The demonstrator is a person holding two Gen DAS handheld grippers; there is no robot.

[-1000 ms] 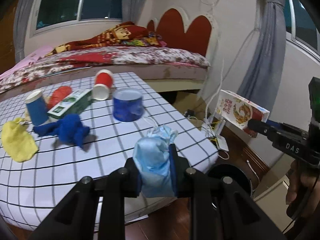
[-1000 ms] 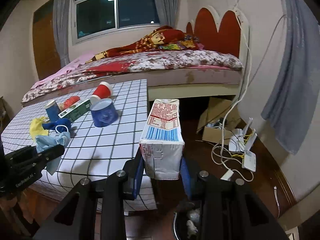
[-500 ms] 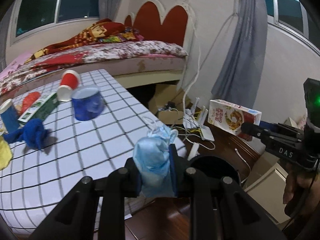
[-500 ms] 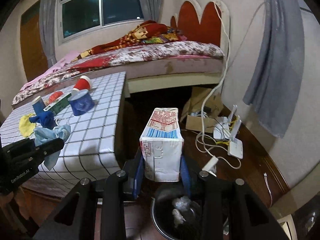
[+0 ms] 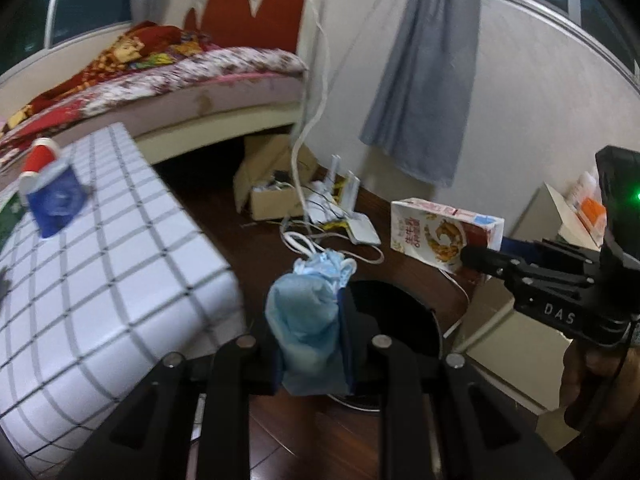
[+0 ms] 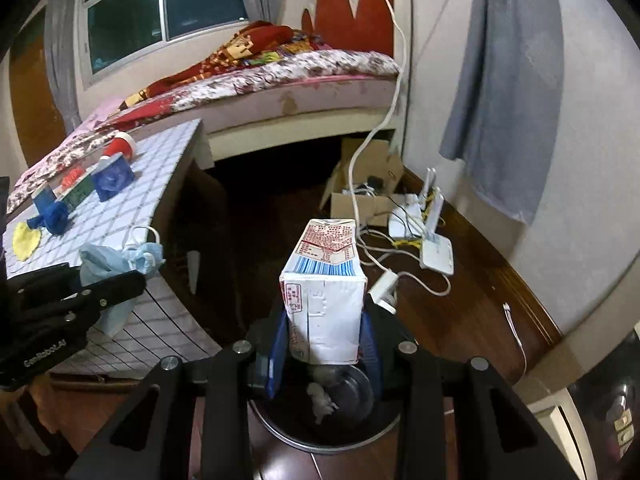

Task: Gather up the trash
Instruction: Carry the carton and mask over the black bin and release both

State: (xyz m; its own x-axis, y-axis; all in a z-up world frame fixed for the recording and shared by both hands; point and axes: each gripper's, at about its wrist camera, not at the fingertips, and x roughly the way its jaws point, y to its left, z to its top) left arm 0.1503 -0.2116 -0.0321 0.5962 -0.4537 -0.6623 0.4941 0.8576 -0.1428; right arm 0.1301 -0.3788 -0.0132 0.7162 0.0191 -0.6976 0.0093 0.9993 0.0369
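My left gripper is shut on a crumpled light-blue face mask and holds it above the near rim of a round black trash bin on the floor. My right gripper is shut on a white milk carton and holds it right over the same bin, which has some trash inside. The carton and right gripper show at the right of the left wrist view. The mask and left gripper show at the left of the right wrist view.
A table with a white checked cloth stands left of the bin, with a blue cup, red cup, blue rag and yellow cloth. A cardboard box, routers and cables lie on the floor beyond. Bed behind.
Both grippers have swung right from the table toward the floor bin. The carton now hangs over the bin and the mask is at its rim. Both grips are unchanged.
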